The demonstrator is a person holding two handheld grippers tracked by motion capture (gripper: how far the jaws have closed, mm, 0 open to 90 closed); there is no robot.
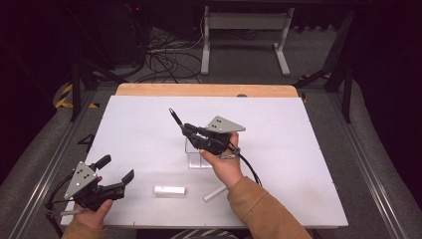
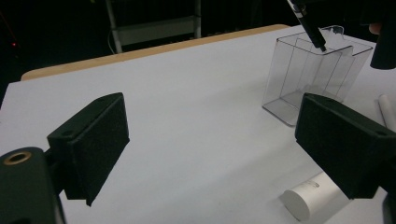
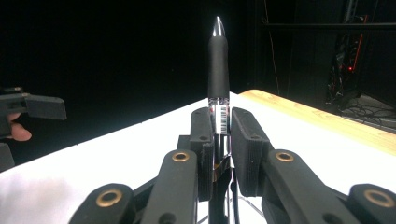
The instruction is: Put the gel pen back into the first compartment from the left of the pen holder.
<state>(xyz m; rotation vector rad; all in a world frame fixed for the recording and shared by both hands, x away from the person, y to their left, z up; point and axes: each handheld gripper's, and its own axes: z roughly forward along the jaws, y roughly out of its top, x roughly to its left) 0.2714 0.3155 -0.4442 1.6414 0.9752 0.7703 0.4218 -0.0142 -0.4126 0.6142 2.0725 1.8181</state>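
My right gripper (image 1: 188, 130) is raised over the middle of the white table (image 1: 298, 149) and is shut on a black pen (image 1: 174, 118). The pen (image 3: 218, 65) sticks straight out between the jaws of this gripper (image 3: 219, 128), silver tip outward. A clear plastic box with dividers (image 1: 195, 158) stands just below and behind that hand. In the left gripper view the pen's tip (image 2: 312, 32) hovers at the top of the box (image 2: 308, 74). My left gripper (image 1: 117, 170) rests near the front left corner and is open (image 2: 219, 135), with nothing between its pads.
A white tube (image 1: 169, 190) lies near the front edge, close to my left gripper (image 2: 301, 203). A thin white stick (image 1: 214, 194) lies beside the right forearm. A wooden strip (image 1: 206, 90) runs along the table's far edge, with cables and a stand on the floor beyond.
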